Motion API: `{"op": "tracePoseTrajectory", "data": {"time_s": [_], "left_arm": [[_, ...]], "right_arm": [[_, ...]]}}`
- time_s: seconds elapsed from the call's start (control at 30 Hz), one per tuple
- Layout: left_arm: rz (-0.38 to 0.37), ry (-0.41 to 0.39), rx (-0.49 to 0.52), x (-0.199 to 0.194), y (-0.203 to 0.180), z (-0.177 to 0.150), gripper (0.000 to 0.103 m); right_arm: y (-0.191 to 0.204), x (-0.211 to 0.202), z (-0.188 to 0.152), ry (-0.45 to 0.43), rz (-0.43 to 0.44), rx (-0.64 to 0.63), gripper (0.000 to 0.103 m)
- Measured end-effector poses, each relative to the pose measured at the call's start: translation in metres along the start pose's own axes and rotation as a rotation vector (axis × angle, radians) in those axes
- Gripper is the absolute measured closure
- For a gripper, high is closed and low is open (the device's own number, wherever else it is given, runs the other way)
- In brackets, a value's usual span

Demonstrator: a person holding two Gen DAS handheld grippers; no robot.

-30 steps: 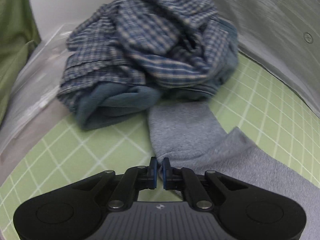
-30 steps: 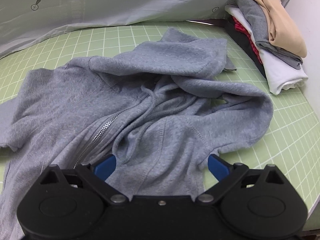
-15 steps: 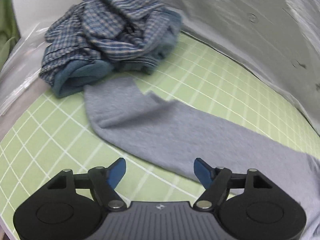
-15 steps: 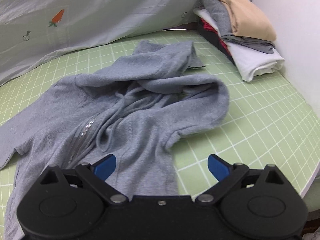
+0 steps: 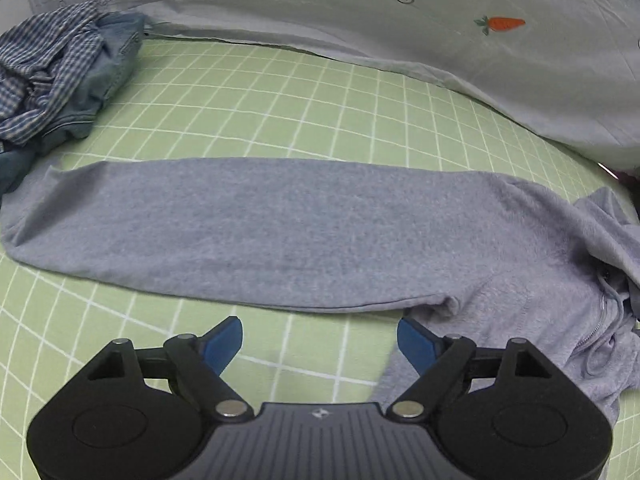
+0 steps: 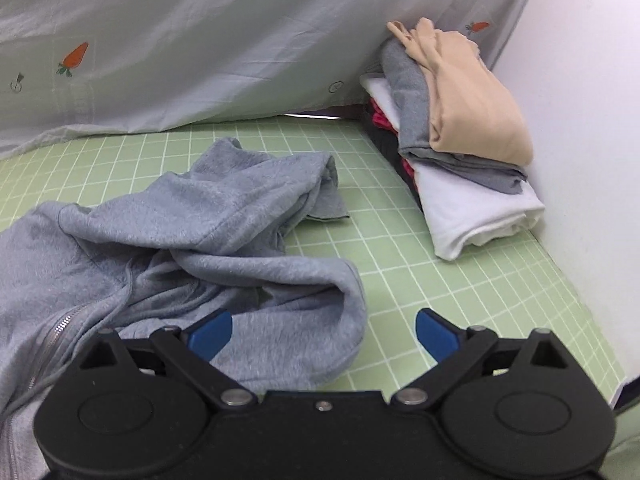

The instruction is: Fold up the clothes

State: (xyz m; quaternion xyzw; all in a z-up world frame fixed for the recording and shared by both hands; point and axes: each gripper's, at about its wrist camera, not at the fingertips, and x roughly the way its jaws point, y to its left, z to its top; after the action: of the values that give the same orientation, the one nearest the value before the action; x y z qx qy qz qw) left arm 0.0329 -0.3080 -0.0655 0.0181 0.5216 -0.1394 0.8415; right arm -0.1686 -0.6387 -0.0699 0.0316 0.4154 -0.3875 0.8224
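A grey zip hoodie lies on the green grid mat (image 5: 280, 88). In the left wrist view its sleeve (image 5: 280, 232) is stretched flat across the mat. My left gripper (image 5: 320, 332) hovers just in front of the sleeve's near edge. Its jaws are opening, with only mat between them. In the right wrist view the hoodie body (image 6: 200, 232) is crumpled, with the zipper (image 6: 60, 324) at the left and the hood (image 6: 312, 292) bunched in front. My right gripper (image 6: 324, 328) stands open above the hood's edge, gripping nothing.
A crumpled blue plaid shirt pile (image 5: 52, 76) sits at the mat's far left. A stack of folded clothes (image 6: 460, 152) stands at the far right against the white wall. A pale sheet with carrot prints (image 5: 440, 40) hangs along the back. The mat's right edge (image 6: 580, 292) drops off.
My left gripper let go of the sleeve cuff, opened wide and swept right along the sleeve. My right gripper, open throughout, shifted right toward the hood and the folded stack.
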Motion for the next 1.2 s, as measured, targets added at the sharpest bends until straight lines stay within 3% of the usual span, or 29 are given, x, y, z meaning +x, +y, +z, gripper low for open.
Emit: {"op": "tracePoseTrajectory", "data": {"time_s": [0.17, 0.23, 0.3, 0.4, 0.47, 0.63, 0.67, 0.7, 0.77, 0.8, 1.07, 1.2], "left_arm": [[0.017, 0.036, 0.043, 0.028, -0.031, 0.012, 0.018], [0.028, 0.056, 0.051, 0.037, -0.039, 0.018, 0.018], [0.057, 0.058, 0.071, 0.043, -0.043, 0.02, 0.016], [0.096, 0.052, 0.101, 0.048, -0.049, 0.02, 0.013], [0.097, 0.047, 0.087, 0.048, -0.046, 0.019, 0.012], [0.124, 0.039, 0.066, 0.048, -0.044, 0.017, 0.004], [0.126, 0.041, 0.062, 0.049, -0.044, 0.017, 0.002], [0.127, 0.044, 0.06, 0.049, -0.043, 0.017, 0.002], [0.128, 0.049, 0.057, 0.05, -0.042, 0.018, 0.0], [0.127, 0.049, 0.056, 0.05, -0.042, 0.018, 0.0], [0.129, 0.057, 0.054, 0.049, -0.041, 0.018, 0.0], [0.13, 0.063, 0.051, 0.05, -0.041, 0.019, 0.0]], "right_arm": [[0.033, 0.034, 0.018, -0.037, 0.038, -0.19, 0.007], [0.048, 0.048, 0.024, -0.016, 0.074, -0.286, 0.024], [0.058, 0.056, 0.026, -0.008, 0.106, -0.357, 0.071], [0.046, 0.057, 0.027, -0.028, 0.108, -0.306, 0.094], [0.024, 0.056, 0.027, -0.027, 0.049, -0.216, 0.098], [-0.056, 0.068, 0.016, 0.086, -0.151, 0.022, 0.098], [-0.071, 0.072, 0.011, 0.122, -0.161, 0.067, 0.095], [-0.081, 0.074, 0.007, 0.143, -0.16, 0.106, 0.084], [-0.093, 0.071, 0.002, 0.146, -0.135, 0.157, 0.058], [-0.094, 0.067, 0.001, 0.121, -0.114, 0.164, 0.05], [-0.046, 0.078, 0.027, 0.022, 0.109, 0.031, 0.021], [-0.024, 0.108, 0.037, 0.049, 0.134, -0.019, 0.02]]}}
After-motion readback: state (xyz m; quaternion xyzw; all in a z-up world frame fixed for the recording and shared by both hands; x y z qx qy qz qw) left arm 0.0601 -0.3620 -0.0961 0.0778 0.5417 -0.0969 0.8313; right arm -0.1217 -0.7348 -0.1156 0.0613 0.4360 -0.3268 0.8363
